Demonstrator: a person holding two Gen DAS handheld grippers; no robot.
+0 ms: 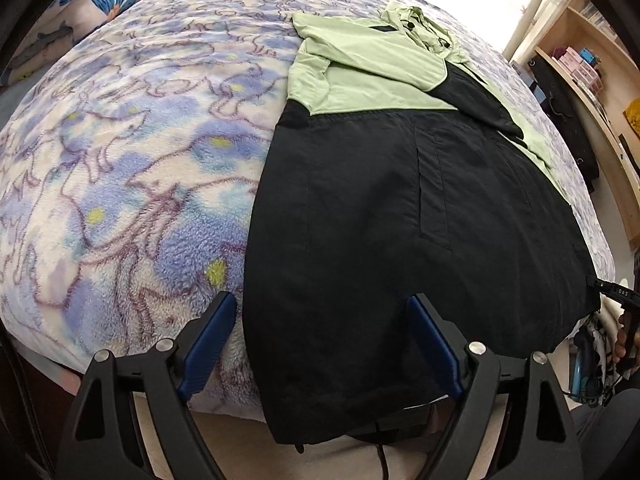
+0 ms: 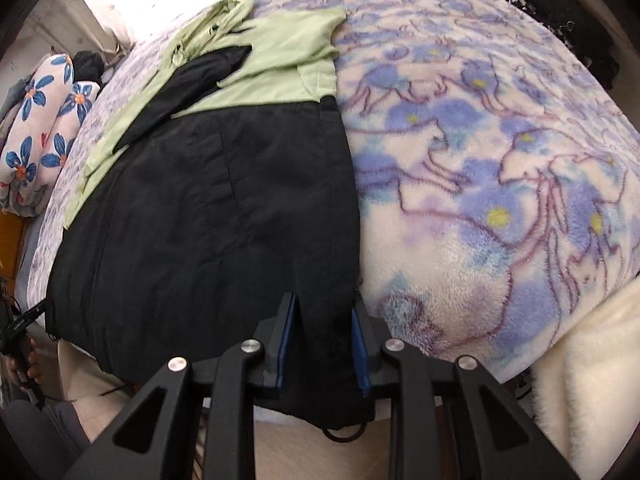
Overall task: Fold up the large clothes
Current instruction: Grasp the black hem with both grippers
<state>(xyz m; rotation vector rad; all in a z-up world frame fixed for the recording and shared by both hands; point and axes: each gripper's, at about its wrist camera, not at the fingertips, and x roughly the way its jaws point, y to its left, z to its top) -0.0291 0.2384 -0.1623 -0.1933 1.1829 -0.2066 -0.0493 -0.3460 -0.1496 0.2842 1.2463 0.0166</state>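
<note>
Jacket (image 1: pixel 380 208), black below and pale green above, lies flat on the fleece-covered bed (image 1: pixel 120 160), hem hanging over the near edge at six o'clock. Soft, light and probably slippery, it should be taken by the hem corners. The left gripper (image 1: pixel 320 344) straddles its corner with jaws spread; the right gripper (image 2: pixel 324 336) has its jaws narrowed around the other, though whether they pinch it I cannot tell.

Jacket (image 1: pixel 360 208) flat on blanket (image 1: pixel 132 168), hem overhanging the near edge.
</note>
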